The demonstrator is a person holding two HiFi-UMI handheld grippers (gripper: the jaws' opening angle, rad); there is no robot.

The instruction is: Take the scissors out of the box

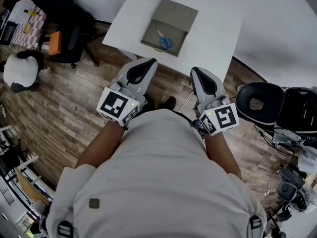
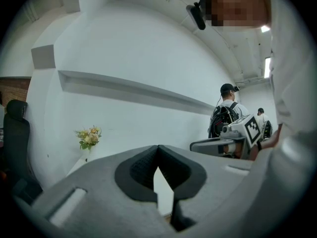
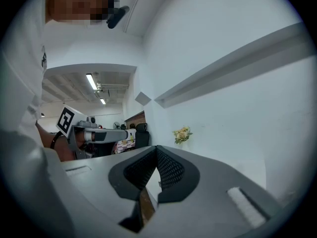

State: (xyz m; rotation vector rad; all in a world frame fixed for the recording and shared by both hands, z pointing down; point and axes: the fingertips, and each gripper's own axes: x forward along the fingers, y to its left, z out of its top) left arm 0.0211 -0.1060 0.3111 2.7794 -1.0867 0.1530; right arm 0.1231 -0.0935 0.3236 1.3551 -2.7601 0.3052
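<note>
My left gripper (image 1: 142, 66) and right gripper (image 1: 199, 74), grey plastic with marker cubes, sit at waist level, well short of the white square table (image 1: 218, 38).

Head view: blue-handled metal scissors (image 1: 164, 41) lie flat in the shallow grey open box (image 1: 148, 36), close to its near wall.

Left gripper view: jaws together, nothing between them.

Right gripper view: same, closed and empty.

Risk, as I judge it: the scissors are thin and flat against the box floor. Jaws opened late could knock the rim, shove the box, or pinch one handle loop and let the scissors swing free.
</note>
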